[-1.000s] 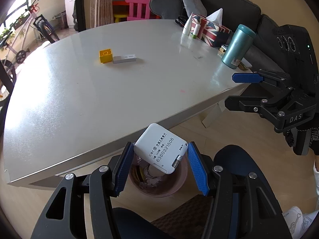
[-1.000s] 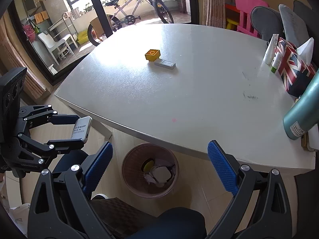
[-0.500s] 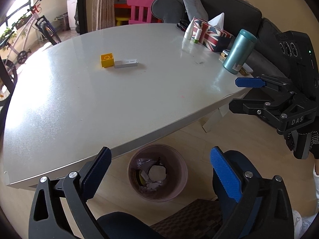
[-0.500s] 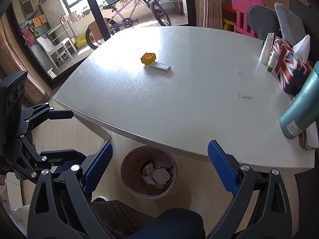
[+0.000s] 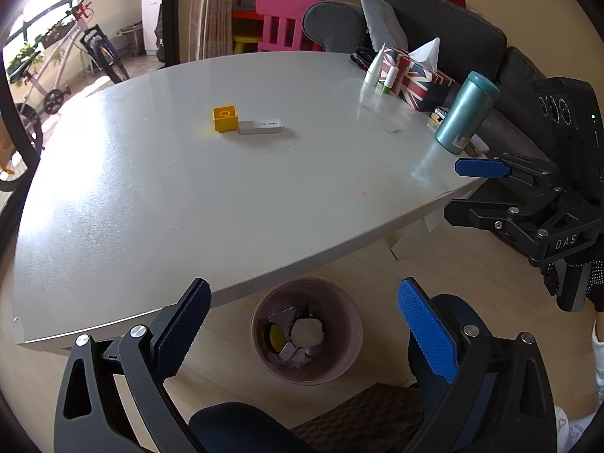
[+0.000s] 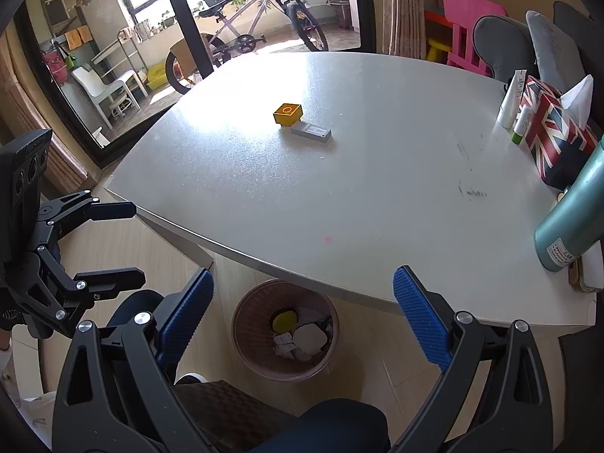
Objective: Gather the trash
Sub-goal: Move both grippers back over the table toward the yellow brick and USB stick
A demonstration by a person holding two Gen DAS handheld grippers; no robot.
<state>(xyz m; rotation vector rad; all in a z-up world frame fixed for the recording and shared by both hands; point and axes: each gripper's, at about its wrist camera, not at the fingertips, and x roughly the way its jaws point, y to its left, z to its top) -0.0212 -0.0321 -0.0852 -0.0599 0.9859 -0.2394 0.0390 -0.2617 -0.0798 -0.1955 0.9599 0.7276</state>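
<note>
My left gripper (image 5: 302, 324) and right gripper (image 6: 302, 309): jaws wide apart, empty, above the bin (image 5: 349, 355) at the desk's (image 5: 226, 196) near edge.

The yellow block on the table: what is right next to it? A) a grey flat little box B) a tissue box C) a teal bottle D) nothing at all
A: the yellow block sits against a grey flat little box mid-table, while the teal bottle and tissue box stand far off at the edge.
</note>
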